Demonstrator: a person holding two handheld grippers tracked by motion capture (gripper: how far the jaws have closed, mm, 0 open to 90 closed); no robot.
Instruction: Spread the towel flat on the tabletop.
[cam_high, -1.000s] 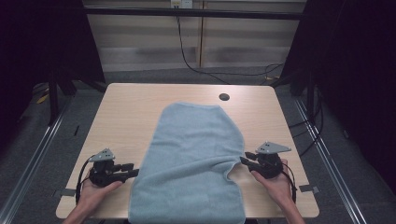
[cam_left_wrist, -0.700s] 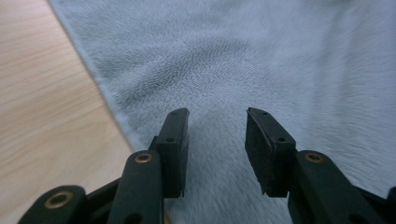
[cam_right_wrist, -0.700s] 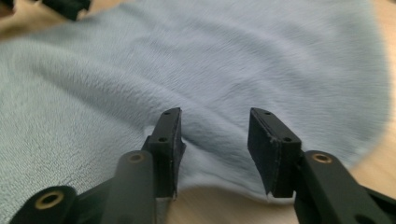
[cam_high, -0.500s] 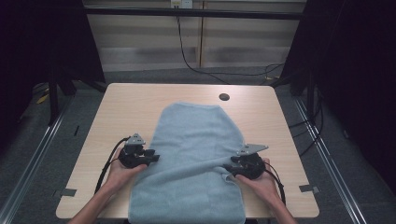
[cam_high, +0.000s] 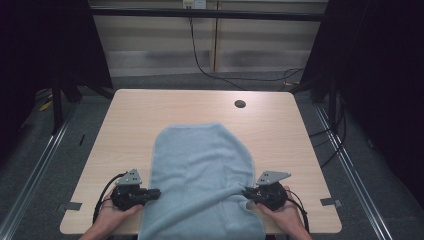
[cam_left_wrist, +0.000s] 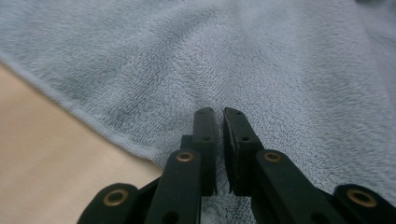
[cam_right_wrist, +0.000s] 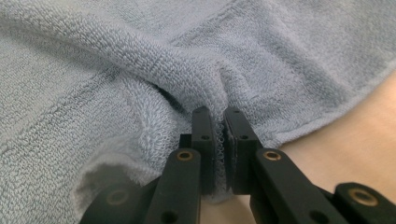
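A light blue towel (cam_high: 200, 170) lies lengthwise on the wooden table (cam_high: 165, 107), and its near end hangs over the front edge. My left gripper (cam_high: 154, 192) is at the towel's left edge, jaws together on the cloth. In the left gripper view the gripper (cam_left_wrist: 219, 116) presses into the towel (cam_left_wrist: 233, 56) just past its hem. My right gripper (cam_high: 246, 192) is at the right edge. In the right gripper view the gripper (cam_right_wrist: 218, 116) is shut on a bunched ridge of towel (cam_right_wrist: 140, 56), with fabric between the jaws.
A round cable hole (cam_high: 240, 104) is in the table's far right part. Bare wood shows on both sides of the towel and beyond it. Dark frame posts and cables stand behind the table, and a hand holds each gripper at the front edge.
Both grippers went forward and inward onto the towel, then drew back toward the front edge. The towel has slid toward the person and its far end is nearer.
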